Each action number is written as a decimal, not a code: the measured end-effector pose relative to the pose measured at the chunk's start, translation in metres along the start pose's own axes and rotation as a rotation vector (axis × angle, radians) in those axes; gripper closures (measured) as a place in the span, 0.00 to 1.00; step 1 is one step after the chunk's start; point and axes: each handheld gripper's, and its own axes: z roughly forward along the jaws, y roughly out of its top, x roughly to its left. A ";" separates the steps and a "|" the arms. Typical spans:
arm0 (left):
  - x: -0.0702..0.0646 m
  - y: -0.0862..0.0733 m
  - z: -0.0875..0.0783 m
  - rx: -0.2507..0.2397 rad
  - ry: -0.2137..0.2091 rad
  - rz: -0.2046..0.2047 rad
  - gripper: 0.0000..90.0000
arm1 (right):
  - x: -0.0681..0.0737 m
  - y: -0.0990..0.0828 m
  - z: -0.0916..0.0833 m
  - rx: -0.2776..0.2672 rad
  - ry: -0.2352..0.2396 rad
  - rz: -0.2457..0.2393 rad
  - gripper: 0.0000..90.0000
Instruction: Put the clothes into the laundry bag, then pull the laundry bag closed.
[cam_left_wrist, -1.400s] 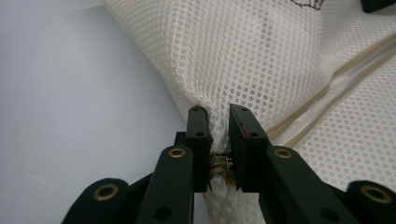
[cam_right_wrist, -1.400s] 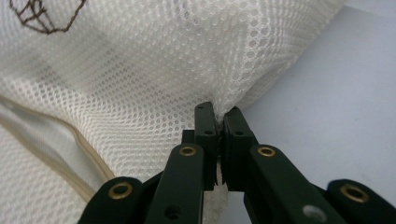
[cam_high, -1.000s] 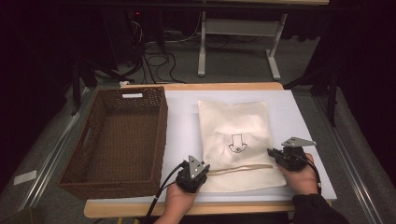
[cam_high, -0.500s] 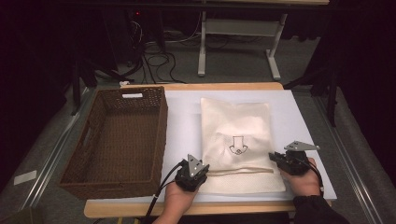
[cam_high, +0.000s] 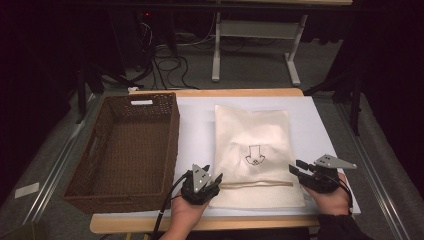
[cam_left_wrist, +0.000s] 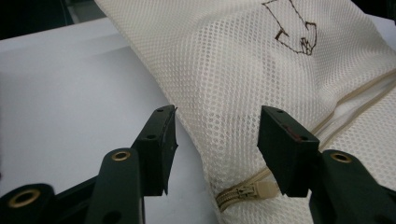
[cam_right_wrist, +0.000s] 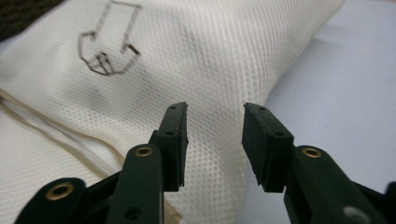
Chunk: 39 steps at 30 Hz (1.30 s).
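A cream mesh bag (cam_high: 252, 150) with a drawn arrow mark and a zipper (cam_high: 257, 184) lies flat on the white board (cam_high: 197, 135). My left gripper (cam_high: 214, 181) sits at the bag's near left corner. In the left gripper view its jaws (cam_left_wrist: 217, 123) have just been opening; the bag's edge (cam_left_wrist: 224, 93) and the zipper end (cam_left_wrist: 243, 191) lie between them, and the pads are not pressing. My right gripper (cam_high: 296, 169) is at the bag's near right edge. Its jaws (cam_right_wrist: 215, 116) have just been opening too, over the mesh (cam_right_wrist: 210, 60) without touching it.
A brown wicker basket (cam_high: 172, 130) stands empty at the left of the board. The wooden table edge (cam_high: 215, 224) runs along the front. Beyond the table are a dark floor, cables and a white desk frame (cam_high: 255, 35).
Both grippers' jaws have opened and let go of the bag's near corners. The right hand has drawn back slightly from the bag. The left hand has stayed put.
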 end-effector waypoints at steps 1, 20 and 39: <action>0.000 0.000 -0.001 -0.001 -0.002 0.005 0.52 | 0.003 0.001 -0.002 -0.017 0.005 -0.010 0.65; 0.005 -0.013 -0.025 0.032 -0.018 -0.053 0.44 | 0.049 0.006 -0.004 -0.070 0.079 -0.114 0.55; -0.001 -0.032 -0.002 0.226 -0.115 -0.078 0.68 | 0.051 0.009 0.002 -0.069 0.099 -0.121 0.55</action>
